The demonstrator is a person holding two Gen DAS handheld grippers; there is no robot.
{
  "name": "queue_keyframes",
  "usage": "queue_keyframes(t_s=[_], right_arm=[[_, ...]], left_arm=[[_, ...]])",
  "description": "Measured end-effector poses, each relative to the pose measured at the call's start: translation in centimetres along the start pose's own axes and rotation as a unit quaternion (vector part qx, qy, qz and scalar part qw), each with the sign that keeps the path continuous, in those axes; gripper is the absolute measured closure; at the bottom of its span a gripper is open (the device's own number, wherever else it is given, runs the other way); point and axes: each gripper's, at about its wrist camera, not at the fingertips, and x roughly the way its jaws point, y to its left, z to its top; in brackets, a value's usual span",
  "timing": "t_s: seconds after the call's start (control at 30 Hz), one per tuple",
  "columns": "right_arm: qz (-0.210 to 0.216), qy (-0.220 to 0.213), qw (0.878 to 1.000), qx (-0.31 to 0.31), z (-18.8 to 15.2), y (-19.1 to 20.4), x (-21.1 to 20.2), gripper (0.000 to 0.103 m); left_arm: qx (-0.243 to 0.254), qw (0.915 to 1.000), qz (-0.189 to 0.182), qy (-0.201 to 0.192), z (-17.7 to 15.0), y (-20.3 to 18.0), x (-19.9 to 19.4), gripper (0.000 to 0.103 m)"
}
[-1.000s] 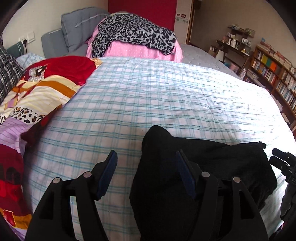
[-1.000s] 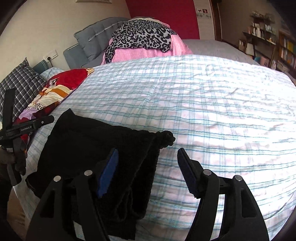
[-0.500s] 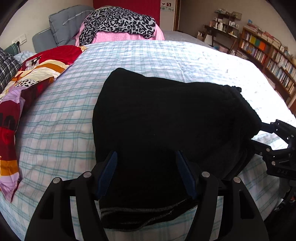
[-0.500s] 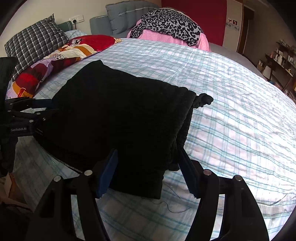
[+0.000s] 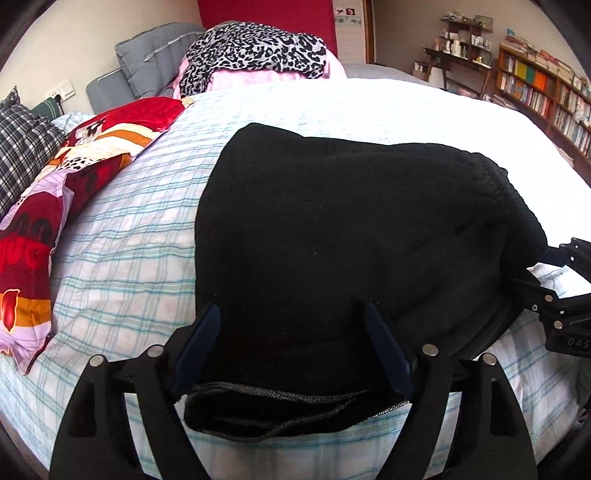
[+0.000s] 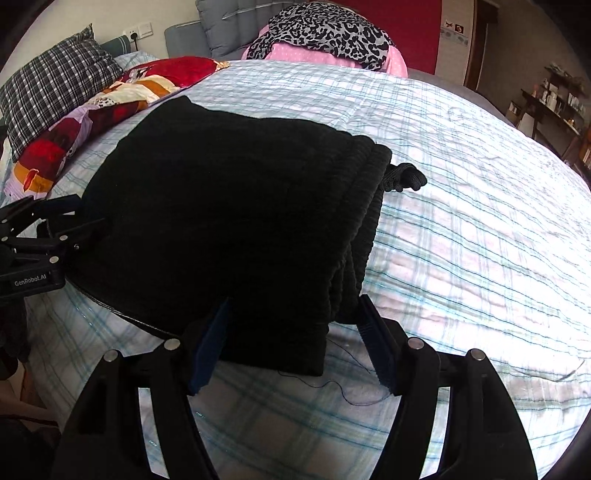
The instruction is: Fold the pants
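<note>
While its jaws open, left hand-held gripper [image 5: 291, 339] straddles folded black pants [image 5: 351, 236], right hand-held gripper [image 6: 293, 328] spread.

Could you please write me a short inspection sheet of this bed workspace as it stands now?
Surface: checked bedspread, wrinkled.
Job's things: black pants folded in a stack near the bed's edge; drawstring sticks out.
Clutter: patterned quilt, plaid pillow, leopard-print cloth on pink bedding.
Grippers: left tool opening, pants between its fingers; right tool open astride the stack's corner.
Cables: loose thread only.
Surroundings: bookshelf, red wall panel.
</note>
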Motion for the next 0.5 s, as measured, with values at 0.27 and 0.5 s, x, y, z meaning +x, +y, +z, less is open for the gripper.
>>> queue_keyframes(t_s=[0.27,0.5], right_arm=[[0.004,-0.036,0.999,-0.003,-0.4,1.3,-5.6,0.021],[0.001,-0.086,0.996,-0.012,-0.8,2.6,-9.3,0.003]], left_arm=[[-0.019,0.9989,0.028,-0.032,1.1,-1.5,-4.6,0.010],[-0.026,0.9960,0.057,-0.064,1.2,-3.3,-8.3,0.008]])
